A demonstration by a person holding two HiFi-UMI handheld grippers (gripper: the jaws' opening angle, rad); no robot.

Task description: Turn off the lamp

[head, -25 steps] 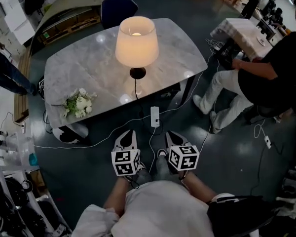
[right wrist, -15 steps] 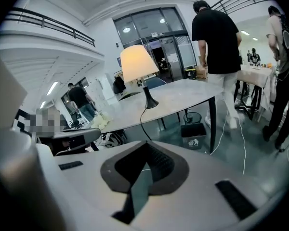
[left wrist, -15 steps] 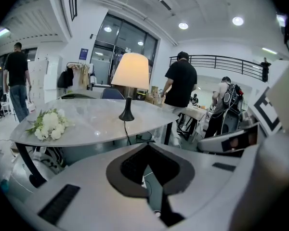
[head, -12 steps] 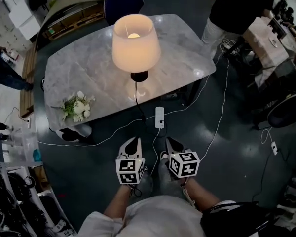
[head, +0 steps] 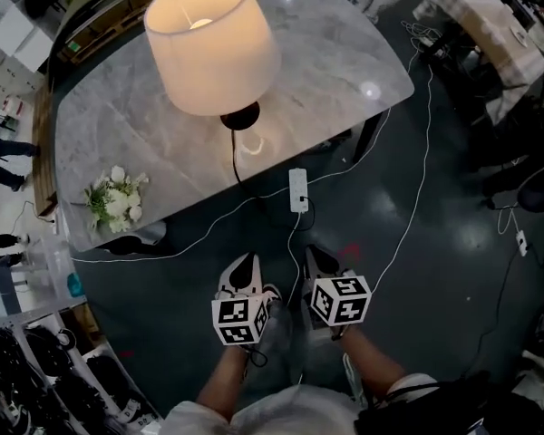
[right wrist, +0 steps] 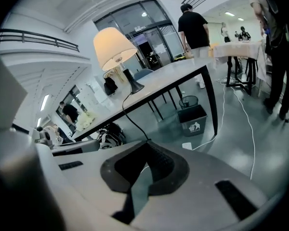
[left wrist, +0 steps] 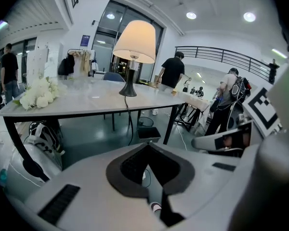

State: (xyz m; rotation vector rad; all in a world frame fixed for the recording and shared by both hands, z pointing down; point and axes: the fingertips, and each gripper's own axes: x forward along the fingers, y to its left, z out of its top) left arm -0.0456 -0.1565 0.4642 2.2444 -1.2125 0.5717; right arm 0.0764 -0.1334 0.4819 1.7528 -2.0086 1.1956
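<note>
A: Locate the task's thing.

B: See the lamp (head: pixel 213 43), lit, upright on the grey table (head: pixel 344 53). Trace its black cord (head: pixel 232 161) from the dark base, over the near table edge, down to a white power strip (head: pixel 298 189) flat on the floor. Note the white flowers (head: pixel 115 198) at the table's left end, well apart from the lamp.

A: Read off both grippers.

B: Find the left gripper (head: pixel 244 263) and the right gripper (head: pixel 315 254) side by side, low over the dark floor. Place both near the power strip without contact, and well short of the lamp. Confirm in the left gripper view: closed tip to tip, nothing between the jaws. Read the same in the right gripper view: closed and empty.

A: Judge the step in hand.

B: Probably the approach, with no switch reached yet. Cannot tell whether the switch sits on the strip, along the cord or under the shade.

A: Advise on doing it well.

B: Settle on the switch first. Keep the jaws together and press with one closed tip, not a pinch. Come down squarely to avoid skidding the strip. Hold the other gripper clear of the cord, since a snag there could drag the lamp toward the edge. Look for a dark shade before backing away.
</note>
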